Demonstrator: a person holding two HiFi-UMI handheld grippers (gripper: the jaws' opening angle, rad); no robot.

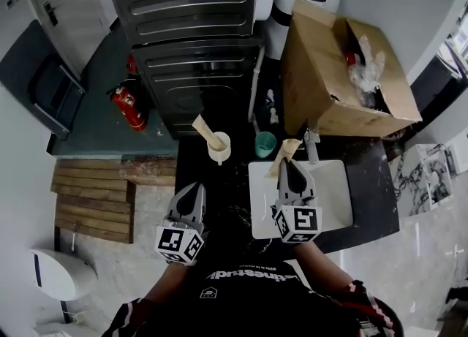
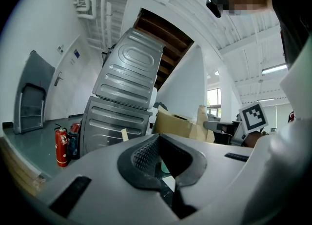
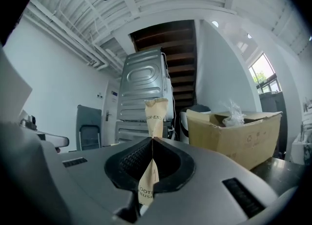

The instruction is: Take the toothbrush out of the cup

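- Head view: the right gripper (image 1: 287,164) holds a toothbrush (image 1: 284,151) in a paper sleeve over the far edge of a white tray (image 1: 333,197) on the dark counter (image 1: 369,189). The toothbrush is clear of the white cup (image 1: 219,149) and just beside the teal cup (image 1: 265,143). A second brush (image 1: 202,126) leans in the white cup. The left gripper (image 1: 194,189) is nearer the person, apart from all of it.
- Left gripper view: the left gripper (image 2: 159,143) has its fingers pressed together with nothing between them.
- Right gripper view: the right gripper (image 3: 152,141) has its fingers pinching the toothbrush (image 3: 156,114) partway along, one end standing above them and the printed end hanging below. The grip seems to be on thin paper only, so the brush could slide inside the sleeve or twist loose. A careless swing might also tip the teal cup.
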